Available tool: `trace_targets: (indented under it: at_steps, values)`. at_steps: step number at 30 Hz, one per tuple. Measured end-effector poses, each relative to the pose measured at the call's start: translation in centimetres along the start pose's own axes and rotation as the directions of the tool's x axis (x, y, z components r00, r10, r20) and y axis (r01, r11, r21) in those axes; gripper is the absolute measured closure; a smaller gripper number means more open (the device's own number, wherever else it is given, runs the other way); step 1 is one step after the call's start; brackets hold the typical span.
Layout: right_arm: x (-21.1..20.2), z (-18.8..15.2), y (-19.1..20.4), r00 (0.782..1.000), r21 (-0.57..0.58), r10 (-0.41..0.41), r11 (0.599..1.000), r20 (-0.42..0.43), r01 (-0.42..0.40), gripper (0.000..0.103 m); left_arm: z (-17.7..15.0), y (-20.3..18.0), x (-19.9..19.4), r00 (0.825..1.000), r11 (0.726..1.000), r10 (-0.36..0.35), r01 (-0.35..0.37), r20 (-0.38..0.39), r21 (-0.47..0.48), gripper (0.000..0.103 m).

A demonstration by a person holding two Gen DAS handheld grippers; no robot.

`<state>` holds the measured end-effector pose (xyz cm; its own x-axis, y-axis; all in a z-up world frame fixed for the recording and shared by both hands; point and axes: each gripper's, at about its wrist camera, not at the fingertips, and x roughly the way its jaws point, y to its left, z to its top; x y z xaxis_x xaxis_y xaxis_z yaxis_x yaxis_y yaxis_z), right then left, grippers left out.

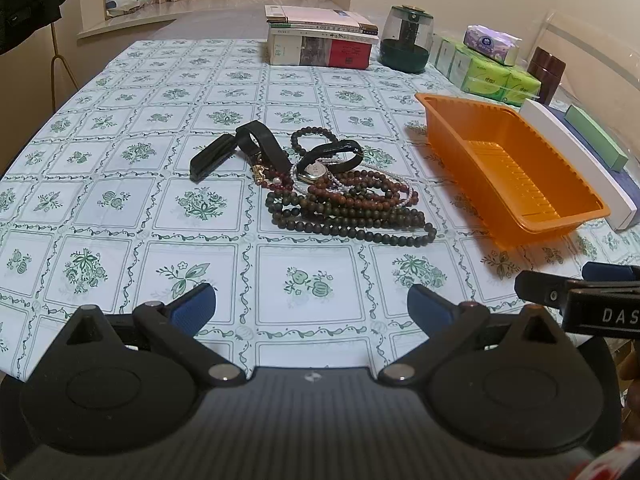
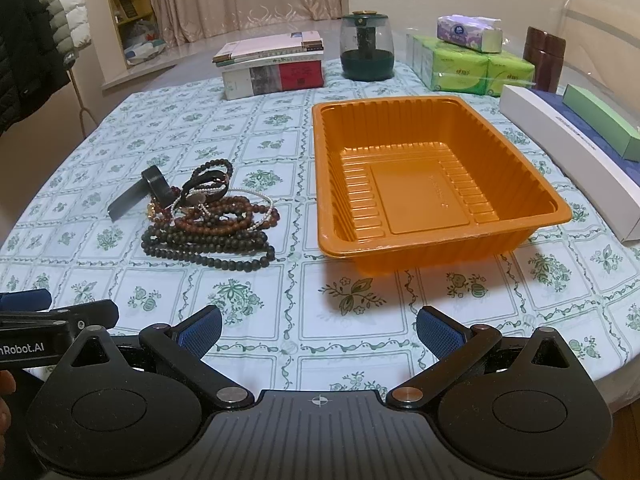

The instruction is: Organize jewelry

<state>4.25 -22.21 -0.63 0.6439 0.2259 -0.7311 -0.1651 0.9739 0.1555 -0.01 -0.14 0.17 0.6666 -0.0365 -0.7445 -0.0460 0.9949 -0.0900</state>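
Note:
A tangled pile of bead necklaces and bracelets (image 1: 352,204) lies mid-table, with a wristwatch (image 1: 316,170) on top and black straps (image 1: 240,148) at its left. The pile also shows in the right wrist view (image 2: 216,220). An empty orange plastic tray (image 1: 516,168) stands to the pile's right; it fills the middle of the right wrist view (image 2: 432,184). My left gripper (image 1: 312,306) is open and empty, hovering near the table's front edge, short of the pile. My right gripper (image 2: 320,326) is open and empty, in front of the tray.
At the back of the floral tablecloth (image 1: 120,200) stand stacked books (image 1: 320,40), a dark green glass jar (image 1: 406,40), tissue packs (image 1: 492,68) and a brown canister (image 1: 546,74). Long white and green boxes (image 2: 568,152) lie right of the tray.

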Motion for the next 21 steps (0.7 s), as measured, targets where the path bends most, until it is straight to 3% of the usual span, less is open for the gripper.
trace_targets:
  at_steps: [21]
  values:
    - [0.01, -0.08, 0.12, 1.000, 0.000, -0.001, 1.000, -0.002, 0.001, 0.000, -0.11, 0.22, -0.07, 1.000, 1.000, 0.001, -0.001, 0.003, -0.003, 0.002]
